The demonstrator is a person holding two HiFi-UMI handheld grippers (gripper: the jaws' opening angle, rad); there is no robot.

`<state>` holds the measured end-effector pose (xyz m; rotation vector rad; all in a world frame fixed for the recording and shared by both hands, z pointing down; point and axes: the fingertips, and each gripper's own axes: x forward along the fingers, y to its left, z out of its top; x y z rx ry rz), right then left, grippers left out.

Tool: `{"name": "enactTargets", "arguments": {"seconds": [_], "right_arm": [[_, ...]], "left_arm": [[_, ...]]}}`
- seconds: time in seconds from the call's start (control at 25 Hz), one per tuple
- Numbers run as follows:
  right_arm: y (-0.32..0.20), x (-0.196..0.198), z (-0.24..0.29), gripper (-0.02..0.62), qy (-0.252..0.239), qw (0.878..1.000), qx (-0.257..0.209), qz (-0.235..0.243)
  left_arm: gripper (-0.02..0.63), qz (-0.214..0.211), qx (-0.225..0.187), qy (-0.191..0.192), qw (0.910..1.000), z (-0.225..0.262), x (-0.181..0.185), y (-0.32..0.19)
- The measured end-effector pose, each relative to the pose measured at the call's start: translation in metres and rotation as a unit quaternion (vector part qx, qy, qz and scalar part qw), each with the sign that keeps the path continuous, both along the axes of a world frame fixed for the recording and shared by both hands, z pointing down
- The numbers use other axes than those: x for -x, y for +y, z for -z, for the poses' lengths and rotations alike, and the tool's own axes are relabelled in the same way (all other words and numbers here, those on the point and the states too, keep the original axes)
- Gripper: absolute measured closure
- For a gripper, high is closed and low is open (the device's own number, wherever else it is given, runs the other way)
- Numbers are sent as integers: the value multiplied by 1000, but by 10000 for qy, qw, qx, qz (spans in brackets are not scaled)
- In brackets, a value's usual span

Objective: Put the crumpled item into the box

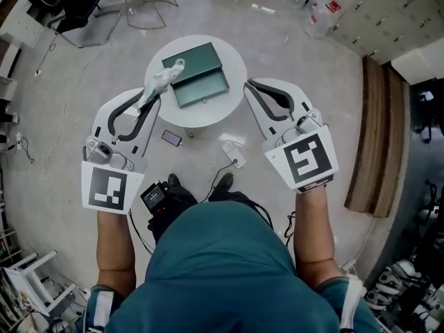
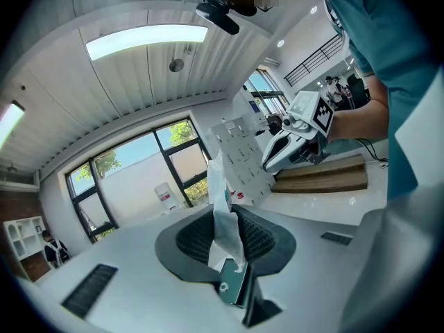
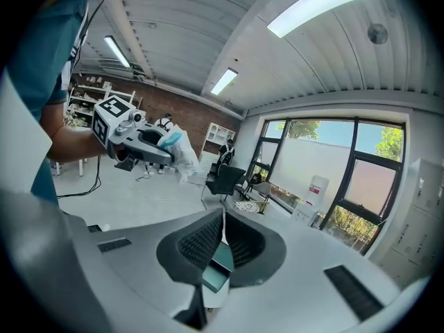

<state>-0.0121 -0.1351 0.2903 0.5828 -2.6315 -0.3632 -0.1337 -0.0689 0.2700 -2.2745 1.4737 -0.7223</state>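
A dark green box [image 1: 198, 75] lies open on a small round white table [image 1: 225, 109] in the head view. My left gripper [image 1: 155, 94] is shut on a crumpled white item [image 1: 166, 75], which it holds over the box's left end. In the left gripper view the crumpled item [image 2: 223, 217] stands up between the pads, with the box [image 2: 233, 283] below. My right gripper [image 1: 250, 84] hovers at the table's right edge, shut with nothing in it. Through its own view I see the box [image 3: 214, 269] beneath the jaws and the left gripper [image 3: 139, 144] with the crumpled item [image 3: 177, 151].
On the floor near the table lie a dark phone [image 1: 171, 139] and a white device with a cable [image 1: 234, 151]. A long wooden bench [image 1: 374, 137] runs down the right. Chairs [image 1: 83, 12] stand at the far left, and a white stool [image 1: 35, 276] is by my left elbow.
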Motion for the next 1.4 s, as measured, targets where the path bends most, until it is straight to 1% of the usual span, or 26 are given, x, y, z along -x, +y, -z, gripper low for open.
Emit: {"name": "enactTargets", "arguments": {"seconds": [0.12, 0.28, 0.52, 0.6, 0.76, 0.88, 1.0, 1.2, 1.4], "right_arm": [[2, 1, -2, 555, -52, 9998, 164, -76], [9, -1, -6, 555, -65, 9993, 296, -198], [14, -16, -8, 555, 21, 9973, 393, -614], [14, -22, -7, 555, 64, 9965, 361, -754], [22, -33, -6, 555, 156, 9940, 386, -1011], [26, -43, -7, 555, 266, 9921, 364, -1167], [33, -49, -9, 555, 277, 9882, 536, -1406], [42, -52, -8, 555, 438, 9886, 448, -1367], [48, -51, -5, 555, 472, 9879, 562, -1370]], "left_arm": [[522, 72, 126, -20, 9999, -3, 5, 6], [522, 6, 239, -46, 9997, -6, 9, 9], [522, -273, 289, -10, 9992, -7, 7, 2], [522, -322, 321, 138, 9989, -9, 7, -2], [521, -282, 437, 657, 9965, -14, 7, -10], [522, -372, 443, 774, 9953, -15, 6, -16], [522, -490, 469, 795, 9945, -17, 5, -19], [522, -622, 549, 772, 9936, -20, 2, -20], [522, -666, 706, 692, 9929, -25, 0, -17]]}}
